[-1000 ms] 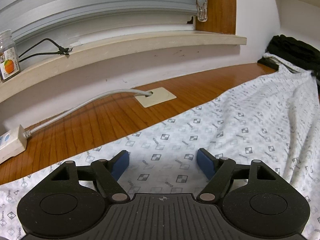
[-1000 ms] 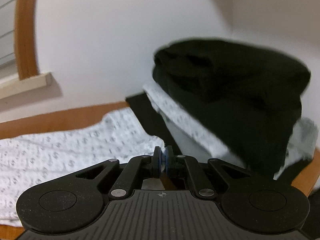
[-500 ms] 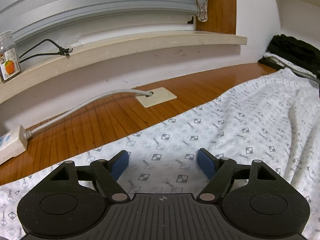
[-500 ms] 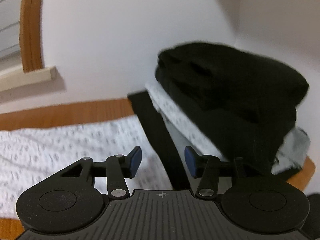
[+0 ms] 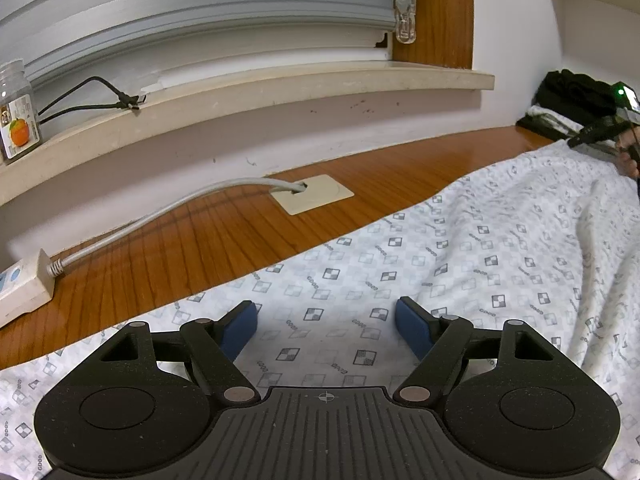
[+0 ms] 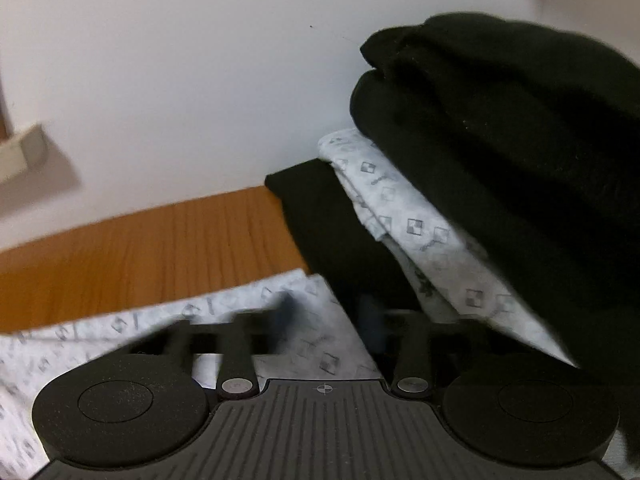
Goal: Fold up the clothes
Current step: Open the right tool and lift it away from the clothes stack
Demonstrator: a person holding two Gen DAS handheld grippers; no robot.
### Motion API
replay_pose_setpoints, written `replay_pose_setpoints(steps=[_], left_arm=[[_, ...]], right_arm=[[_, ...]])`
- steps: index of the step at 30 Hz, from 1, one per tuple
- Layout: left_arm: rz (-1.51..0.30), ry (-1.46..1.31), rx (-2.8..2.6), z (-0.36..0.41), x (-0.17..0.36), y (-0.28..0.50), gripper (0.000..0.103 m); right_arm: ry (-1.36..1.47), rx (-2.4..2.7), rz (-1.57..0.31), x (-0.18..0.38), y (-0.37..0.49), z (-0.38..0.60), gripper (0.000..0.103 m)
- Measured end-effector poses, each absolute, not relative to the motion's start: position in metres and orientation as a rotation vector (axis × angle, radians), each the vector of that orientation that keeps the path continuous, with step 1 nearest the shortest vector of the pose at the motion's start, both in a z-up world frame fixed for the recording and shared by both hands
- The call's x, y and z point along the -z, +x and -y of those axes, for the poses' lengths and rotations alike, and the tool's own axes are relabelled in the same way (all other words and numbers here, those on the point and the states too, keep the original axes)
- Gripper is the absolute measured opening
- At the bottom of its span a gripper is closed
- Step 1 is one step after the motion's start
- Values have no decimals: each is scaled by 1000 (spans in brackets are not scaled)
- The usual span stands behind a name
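Note:
A white garment (image 5: 480,248) with a small checked print lies spread over the wooden table (image 5: 200,248). My left gripper (image 5: 326,320) hovers low over its near part, jaws wide open, nothing between the blue pads. In the right wrist view my right gripper (image 6: 328,316) is blurred. Its jaws stand apart and are closing, with the garment's far corner (image 6: 320,356) lying between and under them. In the left wrist view this right gripper (image 5: 600,132) shows at the far right edge.
A pile of folded clothes stands by the wall just beyond the corner: black pieces (image 6: 500,120) over a printed one (image 6: 416,232). A power strip (image 5: 20,284), its grey cable (image 5: 160,216) and a cable plate (image 5: 312,200) lie on the bare wood. A jar (image 5: 18,112) stands on the sill.
The right gripper let go of the raised cloth edge, opened, then swung right and down to the garment's corner by the pile. The far edge now lies flat. The left gripper stayed still.

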State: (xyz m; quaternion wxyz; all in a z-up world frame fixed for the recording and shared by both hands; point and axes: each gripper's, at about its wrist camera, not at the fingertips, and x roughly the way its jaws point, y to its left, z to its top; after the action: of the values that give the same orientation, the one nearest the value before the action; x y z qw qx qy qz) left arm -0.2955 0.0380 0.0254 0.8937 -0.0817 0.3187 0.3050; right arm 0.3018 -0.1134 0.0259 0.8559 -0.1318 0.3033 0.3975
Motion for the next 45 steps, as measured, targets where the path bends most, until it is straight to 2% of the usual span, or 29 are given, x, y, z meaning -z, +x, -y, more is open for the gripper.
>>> replay_pose_setpoints(steps=[3, 6, 7, 8, 10, 13, 16, 21, 23, 31, 33, 34, 35, 36, 40, 43, 45], left_arm=[[-662, -165, -631, -37, -25, -295, 79], [-663, -160, -633, -37, -25, -295, 79], [-663, -159, -635, -37, -25, -295, 80], [-664, -158, -636, -36, -25, -295, 80], [-664, -155, -638, -36, -25, -295, 81], [-665, -149, -640, -35, -26, -294, 81], [-665, -150, -640, -35, -26, -294, 81], [-664, -159, -635, -37, -26, -295, 81], [-664, -157, -636, -37, -26, -295, 81], [-665, -142, -641, -36, -25, -294, 81], [-665, -143, -640, -36, -25, -294, 81], [-664, -142, -641, -36, -25, -294, 81], [-664, -141, -641, -35, -25, -294, 81], [-664, -140, -641, -35, -25, -294, 81], [-665, -137, -641, -36, -24, -295, 82], [-665, -133, -645, -35, -24, -294, 82], [-666, -123, -648, -34, -24, -289, 82]], right_arm=[[-211, -789, -510, -40, 297, 117, 4], [-193, -804, -504, -43, 297, 112, 6], [-225, -799, -513, -41, 295, 109, 14], [-250, -799, -512, -41, 291, 109, 30], [-276, -811, -493, -43, 282, 117, 54], [-249, -854, -500, -49, 268, 150, 56], [-189, -894, -545, -45, 256, 200, 62], [-28, -870, -657, -23, 252, 280, 60], [51, -863, -691, -17, 253, 298, 54], [63, -882, -695, -4, 247, 275, 51], [45, -883, -689, -4, 246, 268, 47], [23, -883, -685, -4, 244, 264, 38], [-3, -883, -680, -4, 243, 260, 24], [-15, -891, -682, -4, 242, 256, 23], [-130, -927, -621, -9, 233, 242, 10], [-336, -880, -431, -26, 216, 220, 9], [-375, -877, -352, -46, 213, 207, 8]])
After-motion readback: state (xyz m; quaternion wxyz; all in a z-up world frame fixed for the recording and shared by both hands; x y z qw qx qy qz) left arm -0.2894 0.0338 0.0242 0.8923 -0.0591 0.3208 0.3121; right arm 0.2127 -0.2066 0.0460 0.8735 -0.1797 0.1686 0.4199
